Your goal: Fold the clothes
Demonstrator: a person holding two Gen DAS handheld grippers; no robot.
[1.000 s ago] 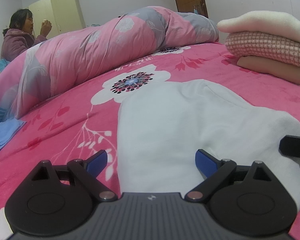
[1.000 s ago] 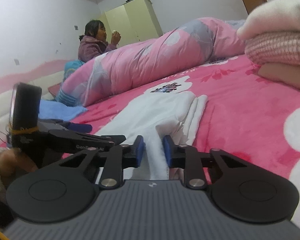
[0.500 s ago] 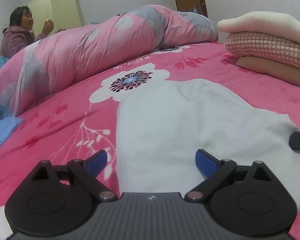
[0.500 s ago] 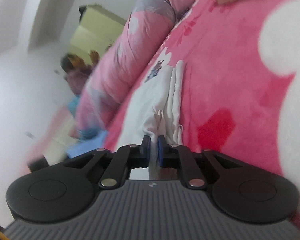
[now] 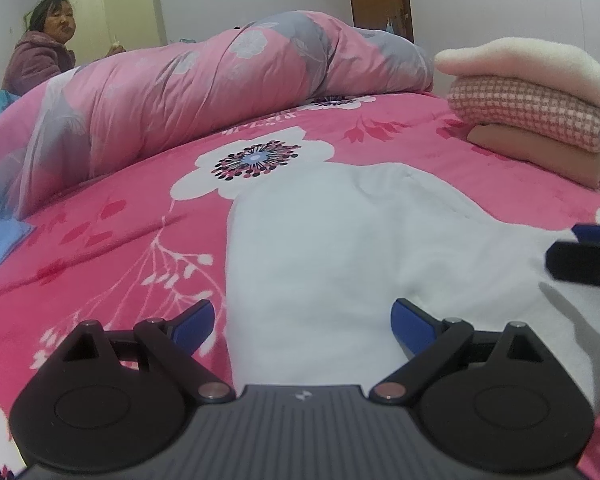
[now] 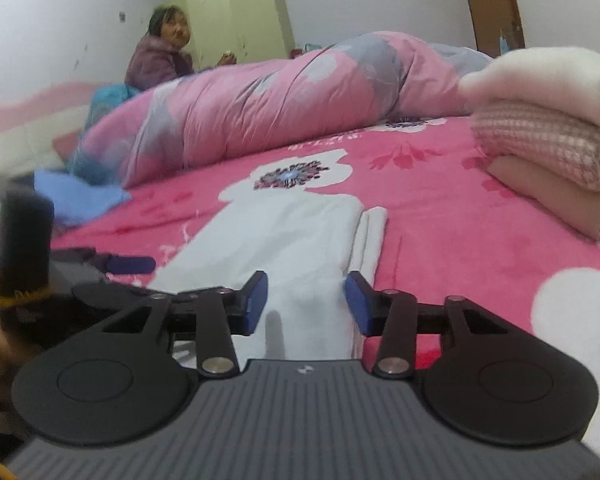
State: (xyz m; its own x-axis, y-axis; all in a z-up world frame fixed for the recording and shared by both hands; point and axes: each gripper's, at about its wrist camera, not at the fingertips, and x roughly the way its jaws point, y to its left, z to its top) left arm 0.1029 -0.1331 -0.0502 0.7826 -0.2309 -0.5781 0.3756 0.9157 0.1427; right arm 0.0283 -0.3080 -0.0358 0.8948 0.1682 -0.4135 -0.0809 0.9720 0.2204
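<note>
A white garment (image 5: 340, 248) lies flat on the pink flowered bed, partly folded lengthwise; in the right wrist view (image 6: 292, 240) it is a long strip with a folded edge on its right. My left gripper (image 5: 302, 322) is open, low over the garment's near end, its left finger over the bedspread. My right gripper (image 6: 306, 302) is open just above the garment's near end and holds nothing. Its finger shows at the right edge of the left wrist view (image 5: 588, 256). The left gripper's body shows at the left of the right wrist view (image 6: 112, 266).
A stack of folded clothes (image 5: 540, 108) sits at the right on the bed. A rolled pink quilt (image 5: 204, 92) lies across the back. A blue cloth (image 6: 76, 200) lies at the left. A person (image 5: 44, 60) sits behind the quilt.
My right gripper was shut on the white garment and tilted; it has now levelled, opened and let the garment go flat. My left gripper stayed open, almost still.
</note>
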